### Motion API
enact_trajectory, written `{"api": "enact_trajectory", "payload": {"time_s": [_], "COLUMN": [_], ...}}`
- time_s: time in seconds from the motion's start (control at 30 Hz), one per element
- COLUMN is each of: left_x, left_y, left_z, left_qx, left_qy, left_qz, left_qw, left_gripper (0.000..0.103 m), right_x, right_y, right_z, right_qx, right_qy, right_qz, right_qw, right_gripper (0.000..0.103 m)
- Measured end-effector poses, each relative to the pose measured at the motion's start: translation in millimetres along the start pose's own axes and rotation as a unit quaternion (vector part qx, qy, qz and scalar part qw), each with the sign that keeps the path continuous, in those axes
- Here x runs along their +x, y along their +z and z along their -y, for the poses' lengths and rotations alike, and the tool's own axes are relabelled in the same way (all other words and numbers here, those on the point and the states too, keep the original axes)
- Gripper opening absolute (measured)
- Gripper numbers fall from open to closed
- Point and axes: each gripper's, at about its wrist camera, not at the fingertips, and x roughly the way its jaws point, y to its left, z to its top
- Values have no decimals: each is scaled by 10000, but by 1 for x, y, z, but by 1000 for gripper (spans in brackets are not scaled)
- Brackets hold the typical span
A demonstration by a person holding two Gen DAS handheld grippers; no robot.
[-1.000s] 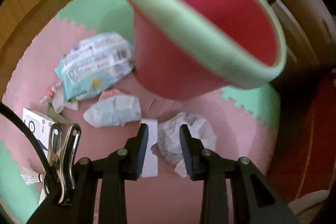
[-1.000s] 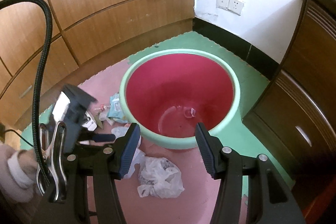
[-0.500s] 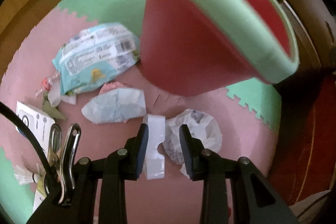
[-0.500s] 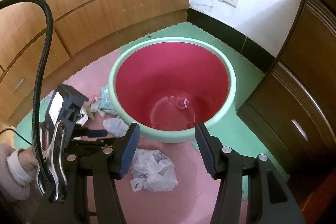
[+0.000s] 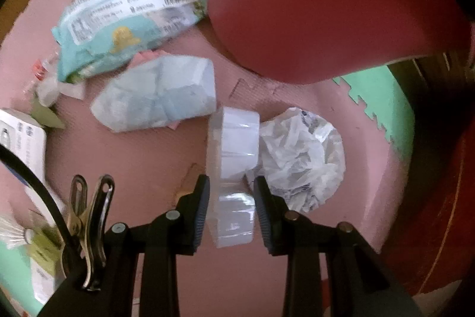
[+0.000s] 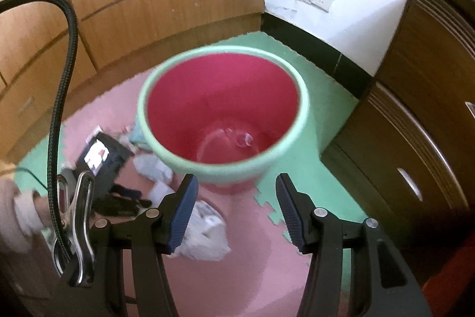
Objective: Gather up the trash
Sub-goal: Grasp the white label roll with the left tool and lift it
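Down comes the left gripper (image 5: 231, 205), and in the left wrist view everything on the floor has swelled: a second ago the clear plastic strip (image 5: 233, 165) sat small beyond the fingers, now its near end lies right in the gap between them. The red bin (image 5: 323, 5), whose green rim showed a moment back, now fills the upper right as bare red wall only. That reads as a descent onto the strip, with the pick not yet made. The fingers stand apart with a sliver of space on either side of the plastic, so nothing is gripped yet.

The strip lies on the pink floor mat (image 5: 148, 162), long and narrow, its long axis running from near to far, almost in line with the gripper, its far end toward the bin. The fingers straddle its narrow width, which suits a pinch. Just right of it, touching, is a crumpled white plastic bag (image 5: 302, 159); to the far left a pale blue wad (image 5: 160, 97) and a wet-wipes packet (image 5: 127, 20).

Over on the other side, the right gripper (image 6: 236, 208) hangs above the bin's near rim (image 6: 225, 168), fingers wide and empty, and the bin has slid closer in its view.
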Motion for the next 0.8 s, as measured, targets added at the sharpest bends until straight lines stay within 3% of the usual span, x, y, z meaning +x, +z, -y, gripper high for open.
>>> {"api": "enact_trajectory", "payload": {"time_s": [0.17,0.43,0.8], "left_x": [7,25,51], "left_y": [3,7,7], "left_z": [6,12,17], "left_qx": [46,194,306], "left_qy": [-22,227,436], "left_qz": [7,-48,-248], "left_qw": [10000,9995,9983], "left_gripper": [40,40,40], "right_x": [18,57,132], "right_y": [-29,-62,-109], "right_z": [13,9,-16], "right_qx": [152,-104,-246], "right_qy": [102,404,965], "right_qz": [-293,-817,-1684], "right_qw": [9994,9958,9807], "right_gripper": [56,56,57]}}
